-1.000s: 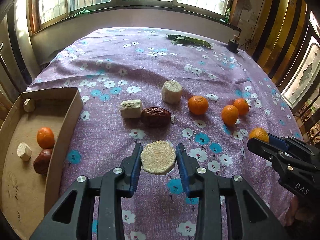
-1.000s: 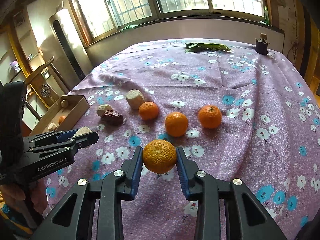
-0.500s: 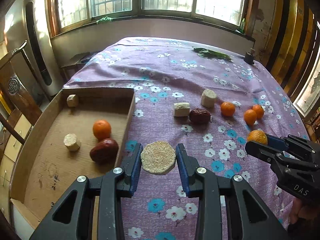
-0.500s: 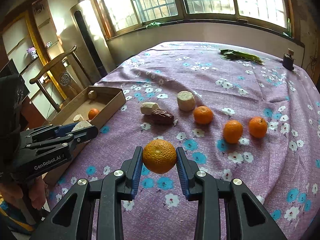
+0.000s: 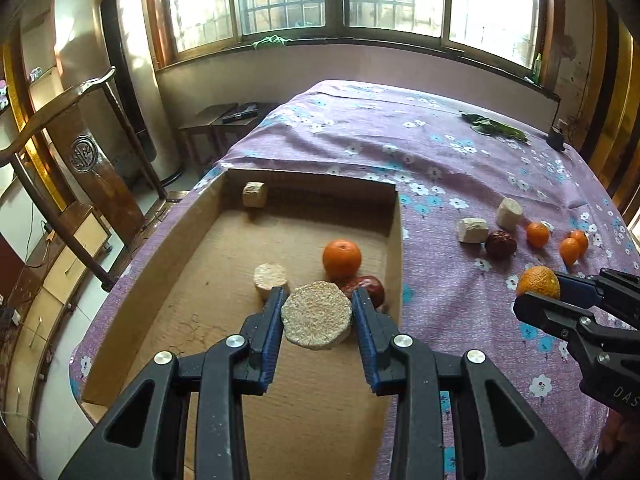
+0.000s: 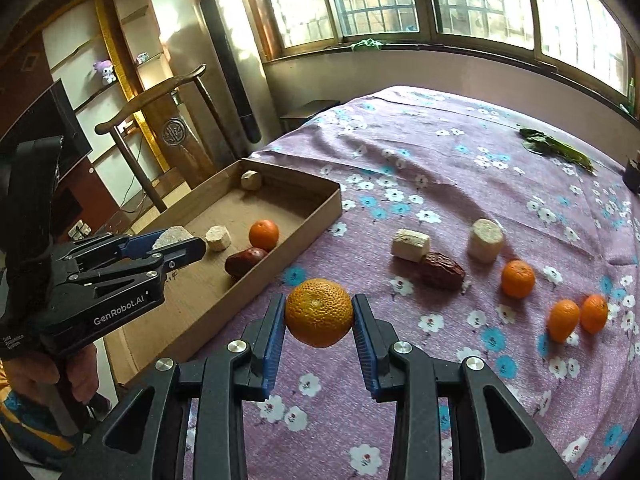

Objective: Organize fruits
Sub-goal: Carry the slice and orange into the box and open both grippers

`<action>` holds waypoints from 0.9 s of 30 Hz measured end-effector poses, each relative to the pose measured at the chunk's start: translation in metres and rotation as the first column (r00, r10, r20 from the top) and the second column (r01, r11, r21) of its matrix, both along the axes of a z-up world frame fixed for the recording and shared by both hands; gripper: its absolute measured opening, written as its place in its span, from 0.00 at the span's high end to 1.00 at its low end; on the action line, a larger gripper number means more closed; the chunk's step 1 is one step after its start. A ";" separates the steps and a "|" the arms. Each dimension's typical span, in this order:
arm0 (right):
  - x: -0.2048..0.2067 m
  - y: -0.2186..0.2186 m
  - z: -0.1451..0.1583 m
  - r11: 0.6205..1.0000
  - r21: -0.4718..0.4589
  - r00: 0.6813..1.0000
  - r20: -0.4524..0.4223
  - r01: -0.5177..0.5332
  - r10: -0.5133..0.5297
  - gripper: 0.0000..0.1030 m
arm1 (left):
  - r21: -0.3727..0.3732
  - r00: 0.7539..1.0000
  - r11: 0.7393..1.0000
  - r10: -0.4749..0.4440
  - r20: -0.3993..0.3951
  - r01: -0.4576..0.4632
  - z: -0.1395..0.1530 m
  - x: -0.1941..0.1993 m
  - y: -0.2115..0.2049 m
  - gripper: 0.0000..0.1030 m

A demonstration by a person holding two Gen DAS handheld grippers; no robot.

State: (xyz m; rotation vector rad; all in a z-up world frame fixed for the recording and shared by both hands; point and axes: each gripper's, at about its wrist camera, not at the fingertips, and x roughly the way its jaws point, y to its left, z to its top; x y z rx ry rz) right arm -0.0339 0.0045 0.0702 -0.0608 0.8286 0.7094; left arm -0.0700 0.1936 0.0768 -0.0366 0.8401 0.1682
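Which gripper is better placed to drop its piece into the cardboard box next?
Left. The left gripper holds its pale chunk over the cardboard box; the right gripper, gripping an orange, is over the cloth.

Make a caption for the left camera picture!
Left hand-held gripper holds a pale slice over the box.

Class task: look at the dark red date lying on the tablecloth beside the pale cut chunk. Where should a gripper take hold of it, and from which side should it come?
Grip the date across its narrow middle, coming from above. It lies flat, its long axis running from the pale chunk toward the mandarin, and the chunk touches one end, so fingers probably fit best on its two long sides.
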 end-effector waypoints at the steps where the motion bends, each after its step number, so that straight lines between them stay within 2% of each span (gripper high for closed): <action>1: 0.000 0.006 0.000 1.000 -0.002 1.000 0.000 -0.011 0.011 0.65 | -0.003 1.000 1.000 0.009 -0.004 -0.009 -0.001 0.000 0.005 0.68; 9: 0.001 0.050 -0.004 0.995 -0.025 0.996 -0.005 -0.094 0.094 0.65 | 0.003 0.997 0.998 0.067 -0.034 -0.067 -0.011 0.001 0.038 0.68; 27: 0.010 0.102 -0.015 0.979 -0.052 0.980 -0.035 -0.197 0.196 0.65 | 0.007 0.990 0.992 0.124 -0.068 -0.124 -0.023 0.008 0.071 0.68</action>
